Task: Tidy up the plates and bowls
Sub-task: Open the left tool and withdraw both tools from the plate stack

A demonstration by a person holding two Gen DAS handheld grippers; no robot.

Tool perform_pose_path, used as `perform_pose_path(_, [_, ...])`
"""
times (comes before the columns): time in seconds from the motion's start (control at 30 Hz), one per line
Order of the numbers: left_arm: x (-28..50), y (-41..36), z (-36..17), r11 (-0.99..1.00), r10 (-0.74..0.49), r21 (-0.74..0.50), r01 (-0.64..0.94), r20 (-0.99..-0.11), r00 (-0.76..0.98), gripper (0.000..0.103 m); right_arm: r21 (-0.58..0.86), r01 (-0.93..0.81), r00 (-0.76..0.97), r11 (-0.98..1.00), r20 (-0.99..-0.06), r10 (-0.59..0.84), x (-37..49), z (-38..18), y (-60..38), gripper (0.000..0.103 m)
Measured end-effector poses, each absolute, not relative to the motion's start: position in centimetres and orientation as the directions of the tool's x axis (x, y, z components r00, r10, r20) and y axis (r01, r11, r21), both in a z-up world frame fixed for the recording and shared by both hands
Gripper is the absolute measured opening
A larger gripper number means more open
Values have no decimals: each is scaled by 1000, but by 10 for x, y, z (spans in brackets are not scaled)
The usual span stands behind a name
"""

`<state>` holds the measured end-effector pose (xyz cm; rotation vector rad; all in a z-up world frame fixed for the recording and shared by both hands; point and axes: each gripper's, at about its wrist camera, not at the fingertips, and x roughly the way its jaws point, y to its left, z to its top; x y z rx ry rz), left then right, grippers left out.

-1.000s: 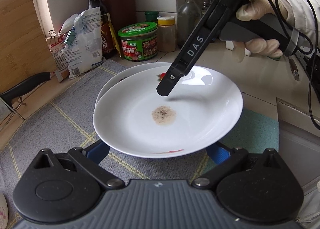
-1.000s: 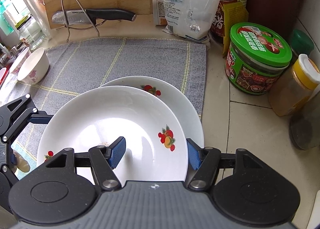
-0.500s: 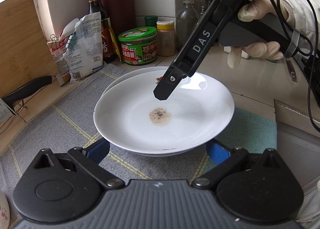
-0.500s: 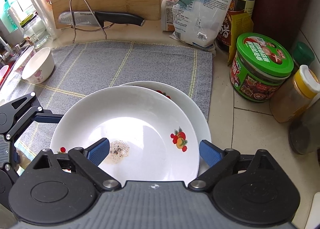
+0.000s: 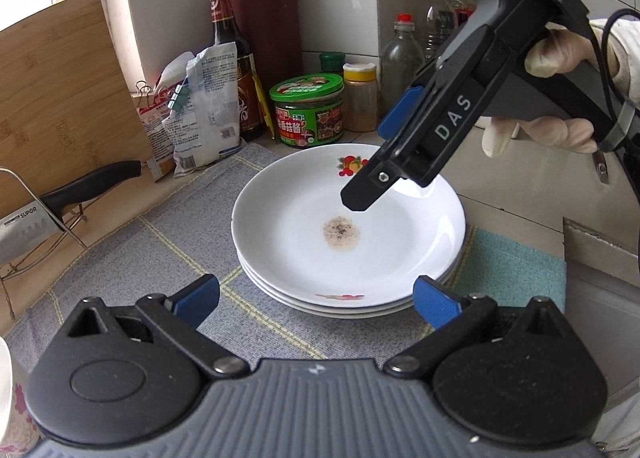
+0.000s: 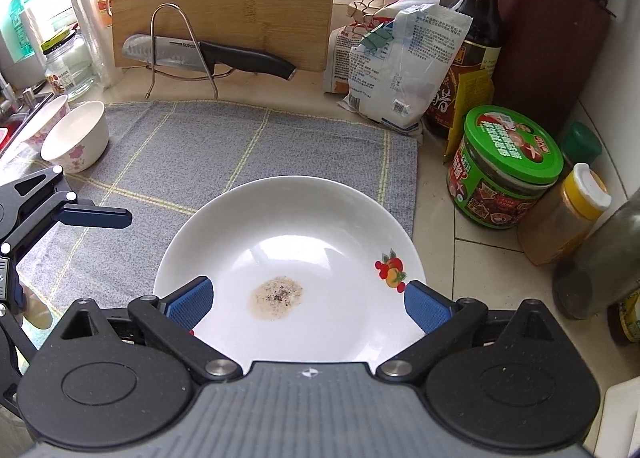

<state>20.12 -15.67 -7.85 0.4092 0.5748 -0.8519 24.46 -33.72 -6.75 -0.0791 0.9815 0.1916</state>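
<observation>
1. The plates (image 5: 348, 258) sit as a stack on the grey mat (image 5: 160, 258), near the jars at the counter's back; the top plate (image 6: 288, 242) carries a brown speckled stain (image 6: 275, 297) in its middle and fruit prints at the rim
2. The right gripper (image 6: 307, 302) hangs over the top plate; its jaws have just been opening and now stand wide, touching nothing, with the stain showing between its blue pads (image 6: 426, 308)
3. The left gripper (image 5: 316, 304) is also spread wide and empty, low at the stack's near edge, pads on either side but clear of it
4. Two bowls (image 6: 76, 141) rest at the mat's far left corner, well apart from the stack
5. A gloved hand (image 5: 560, 97) holds the right gripper's handle
</observation>
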Motion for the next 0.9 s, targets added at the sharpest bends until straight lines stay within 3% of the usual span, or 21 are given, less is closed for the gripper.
perform_pose_path(0.43, [204, -132, -63, 769, -475, 91, 633, -582, 660, 102, -14, 16, 664, 1000, -747, -22, 206, -71, -323, 103])
perform_pose_path(0.9, [179, -84, -54, 826, -409, 73, 558, -602, 685, 102, -48, 5, 729, 999, -684, -37, 180, -77, -260, 103])
